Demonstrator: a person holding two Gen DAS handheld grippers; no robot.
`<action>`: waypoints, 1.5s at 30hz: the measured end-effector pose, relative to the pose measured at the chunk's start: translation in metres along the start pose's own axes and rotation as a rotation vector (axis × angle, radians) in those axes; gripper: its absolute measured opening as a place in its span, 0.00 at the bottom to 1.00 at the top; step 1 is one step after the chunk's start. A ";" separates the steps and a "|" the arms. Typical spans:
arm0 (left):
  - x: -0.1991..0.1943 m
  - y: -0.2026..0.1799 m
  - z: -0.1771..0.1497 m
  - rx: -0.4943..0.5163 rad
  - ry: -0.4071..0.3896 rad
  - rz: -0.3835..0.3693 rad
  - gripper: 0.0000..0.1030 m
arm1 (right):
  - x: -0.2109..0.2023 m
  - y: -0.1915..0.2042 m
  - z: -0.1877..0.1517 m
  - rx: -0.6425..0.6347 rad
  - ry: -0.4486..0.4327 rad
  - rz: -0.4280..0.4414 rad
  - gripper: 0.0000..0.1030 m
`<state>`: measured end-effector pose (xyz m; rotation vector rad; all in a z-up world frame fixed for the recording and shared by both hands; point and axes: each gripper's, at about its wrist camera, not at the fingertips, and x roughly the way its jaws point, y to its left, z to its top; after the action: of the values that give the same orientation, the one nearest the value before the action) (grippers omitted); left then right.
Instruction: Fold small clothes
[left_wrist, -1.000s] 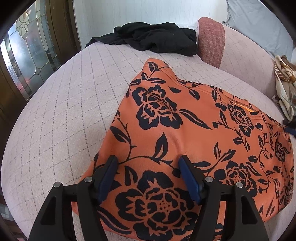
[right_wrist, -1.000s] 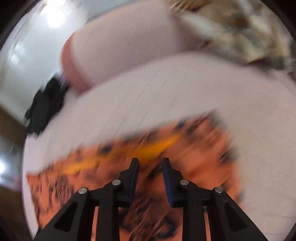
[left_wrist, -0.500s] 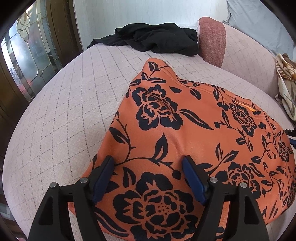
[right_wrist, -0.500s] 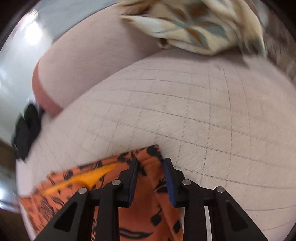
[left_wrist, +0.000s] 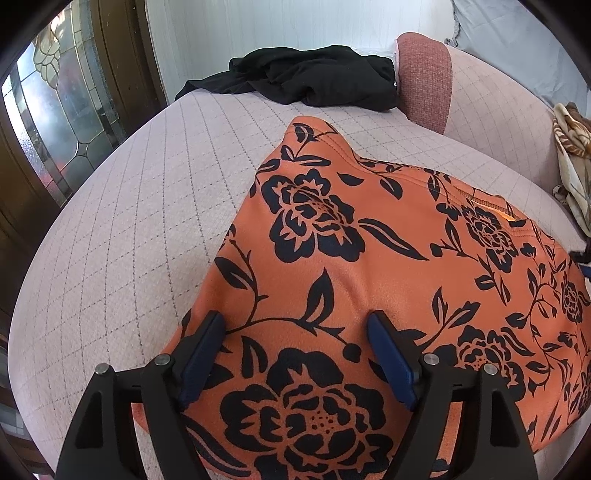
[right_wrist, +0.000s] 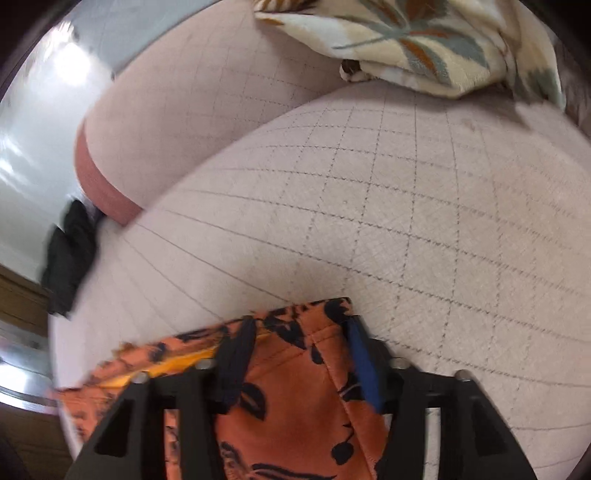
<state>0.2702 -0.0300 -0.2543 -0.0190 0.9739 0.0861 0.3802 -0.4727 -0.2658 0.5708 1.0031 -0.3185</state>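
the orange floral garment (left_wrist: 369, 258) lies flat on the quilted couch (left_wrist: 147, 221). the left gripper (left_wrist: 295, 325) has just been opening, wide over it; the right gripper (right_wrist: 299, 339) seems clamped on a blurred corner. soft, light cloth, best taken by corners.

**Sofa seat and what lies on it**

Support: a sofa seat (left_wrist: 155, 206), pale pink upholstery with a thin grey diamond grid, backed by a matching backrest (left_wrist: 491, 96) with a darker red end panel (left_wrist: 424, 74).
Item 1: orange garment (left_wrist: 332, 258) with a black flower print, spread flat across the near part of the seat.
Item 2: black garment (left_wrist: 314, 79), crumpled, at the far edge near the red panel, well apart from item 1.
Item 3: cream leaf-patterned cloth (right_wrist: 424, 40), bunched where seat meets backrest.
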 end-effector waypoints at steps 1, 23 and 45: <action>0.000 0.000 0.000 0.000 0.000 0.001 0.78 | 0.000 0.004 -0.002 -0.031 -0.013 -0.037 0.16; -0.027 -0.005 0.002 0.008 -0.085 -0.070 0.78 | -0.110 -0.082 -0.066 0.250 -0.296 0.264 0.74; -0.048 -0.037 -0.050 0.170 -0.099 -0.082 0.83 | -0.101 -0.023 -0.234 -0.286 0.085 0.000 0.35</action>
<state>0.2050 -0.0729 -0.2440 0.1006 0.8781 -0.0708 0.1531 -0.3550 -0.2819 0.3272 1.1083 -0.1472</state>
